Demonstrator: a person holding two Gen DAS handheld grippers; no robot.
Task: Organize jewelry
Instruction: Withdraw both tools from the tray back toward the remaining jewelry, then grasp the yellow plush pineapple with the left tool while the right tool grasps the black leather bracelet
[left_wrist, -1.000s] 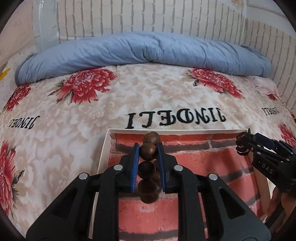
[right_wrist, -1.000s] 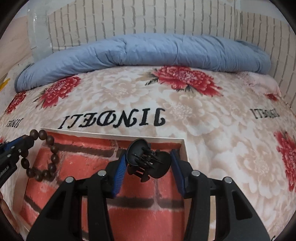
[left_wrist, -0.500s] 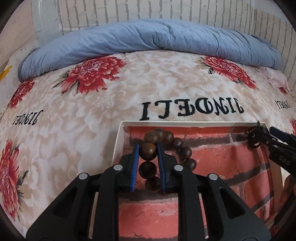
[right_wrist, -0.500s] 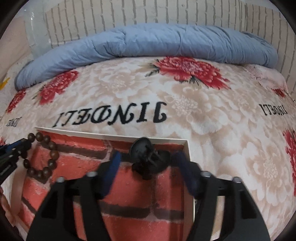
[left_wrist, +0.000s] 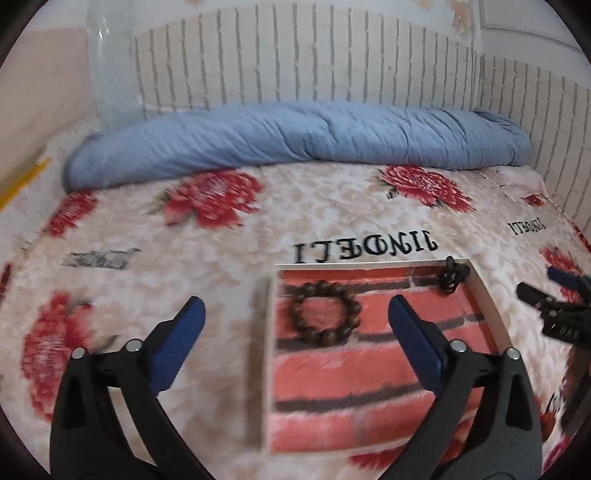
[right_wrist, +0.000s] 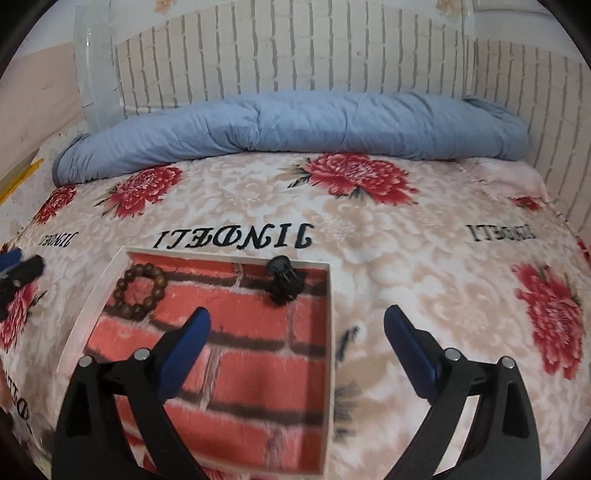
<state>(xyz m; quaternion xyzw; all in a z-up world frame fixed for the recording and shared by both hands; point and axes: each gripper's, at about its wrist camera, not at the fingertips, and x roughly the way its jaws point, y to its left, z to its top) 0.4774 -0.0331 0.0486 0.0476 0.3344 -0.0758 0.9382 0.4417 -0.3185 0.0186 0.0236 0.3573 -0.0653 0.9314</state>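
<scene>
Bracelet (left_wrist: 324, 313) lies upper left in tray (left_wrist: 484, 295), hair claw (left_wrist: 452, 278) at upper right rim, left gripper (left_wrist: 293, 343) and right gripper (right_wrist: 295, 341) both spread, empty; risk: claw tipping over the low wall if nudged.

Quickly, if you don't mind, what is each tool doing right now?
Left tool: open, holding nothing; bead bracelet lies in the tray.
Right tool: open, holding nothing; black hair claw lies in the tray.
</scene>
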